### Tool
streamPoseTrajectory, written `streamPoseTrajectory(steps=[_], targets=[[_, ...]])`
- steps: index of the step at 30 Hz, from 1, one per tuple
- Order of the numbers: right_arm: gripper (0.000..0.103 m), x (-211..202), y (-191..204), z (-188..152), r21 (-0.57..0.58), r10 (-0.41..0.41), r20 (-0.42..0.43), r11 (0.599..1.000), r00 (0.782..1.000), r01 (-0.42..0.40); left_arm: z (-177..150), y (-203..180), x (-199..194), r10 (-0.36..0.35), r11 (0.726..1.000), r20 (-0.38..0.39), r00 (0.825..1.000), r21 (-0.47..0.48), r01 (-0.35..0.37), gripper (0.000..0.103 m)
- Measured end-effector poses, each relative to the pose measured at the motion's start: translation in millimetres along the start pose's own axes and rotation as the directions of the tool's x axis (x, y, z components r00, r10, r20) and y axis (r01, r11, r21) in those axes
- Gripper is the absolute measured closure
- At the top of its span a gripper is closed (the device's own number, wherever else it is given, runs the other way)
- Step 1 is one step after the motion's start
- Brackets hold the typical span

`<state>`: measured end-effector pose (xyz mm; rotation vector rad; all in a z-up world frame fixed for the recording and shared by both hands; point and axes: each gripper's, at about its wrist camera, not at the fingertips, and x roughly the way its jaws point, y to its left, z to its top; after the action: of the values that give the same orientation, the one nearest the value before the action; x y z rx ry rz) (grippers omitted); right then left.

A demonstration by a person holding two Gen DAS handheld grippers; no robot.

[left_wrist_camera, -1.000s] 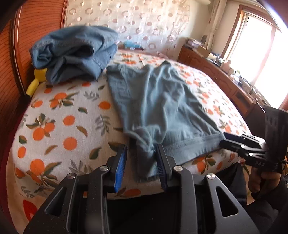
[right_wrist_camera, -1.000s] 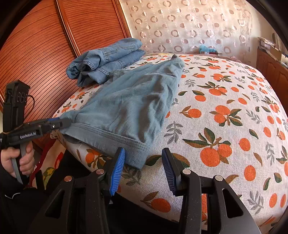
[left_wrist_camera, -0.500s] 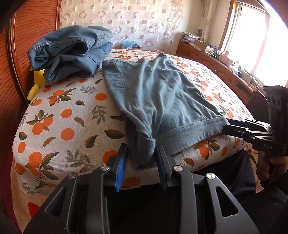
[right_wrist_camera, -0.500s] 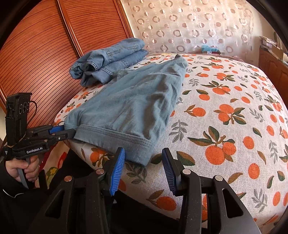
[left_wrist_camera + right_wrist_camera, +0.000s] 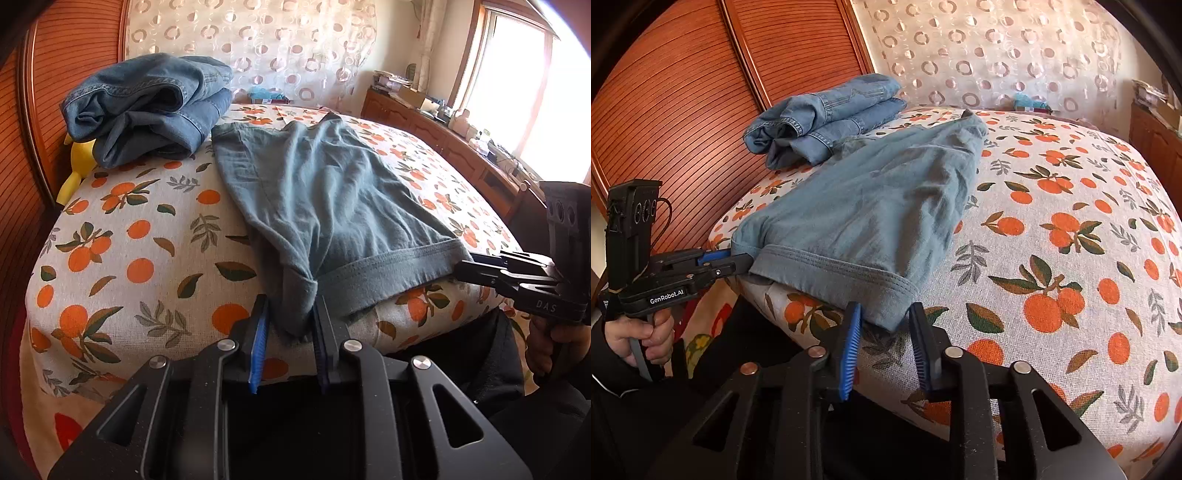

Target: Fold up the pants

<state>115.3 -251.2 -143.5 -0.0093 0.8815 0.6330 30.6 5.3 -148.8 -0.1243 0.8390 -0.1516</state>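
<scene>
- Folding has barely begun: the grey-blue soft cotton pants (image 5: 325, 206) lie spread nearly flat along the bed with the orange-fruit printed cover (image 5: 1071, 229), waistband end at the near edge, and no fold across their length shows yet.
- Left gripper (image 5: 290, 332) has its blue-padded jaws closing around the bunched left corner of the waistband; cloth sits between the pads, though a gap shows on the left pad's side, so I judge it not yet clamped.
- Right gripper (image 5: 884, 328) is likewise closing on the other corner of the waistband, the tip of the hem hanging between its pads without either visibly pressing it.
- Remaining, as I judge it: secure both corners, carry the waistband toward the far end, then fold again and smooth.
- Pants look thin and limp, lightly wrinkled, with a stitched ribbed band at the near edge, which droops slightly over the bed's edge.
- Folded blue denim jeans (image 5: 147, 107) sit at the far left of the bed, just beside the pants' far end, perhaps already finished.
</scene>
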Motion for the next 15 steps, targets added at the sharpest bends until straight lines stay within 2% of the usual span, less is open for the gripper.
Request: streamPoseTrajectory(steps=[10, 11, 12, 15], targets=[[0.083, 1.2, 0.7, -1.0, 0.006, 0.003, 0.007, 1.000, 1.000, -0.004, -1.2, -3.8, 0.5, 0.009, 0.999, 0.007, 1.000, 0.049, -0.009, 0.079], [0.083, 1.4, 0.8, -1.0, 0.005, 0.003, 0.007, 1.000, 1.000, -0.003, -1.5, -4.6, 0.3, 0.007, 0.999, 0.008, 1.000, 0.054, -0.007, 0.081], [0.084, 1.1, 0.5, -1.0, 0.006, 0.004, 0.007, 1.000, 1.000, -0.004, -1.5, -4.4, -1.3, -0.002, 0.998, 0.018, 1.000, 0.061, 0.001, 0.090], [0.090, -0.1, 1.4, -1.6, 0.002, 0.014, 0.012, 1.000, 1.000, -0.014, -1.6, -5.2, -3.1, -0.013, 0.998, 0.015, 1.000, 0.060, 0.012, 0.093]])
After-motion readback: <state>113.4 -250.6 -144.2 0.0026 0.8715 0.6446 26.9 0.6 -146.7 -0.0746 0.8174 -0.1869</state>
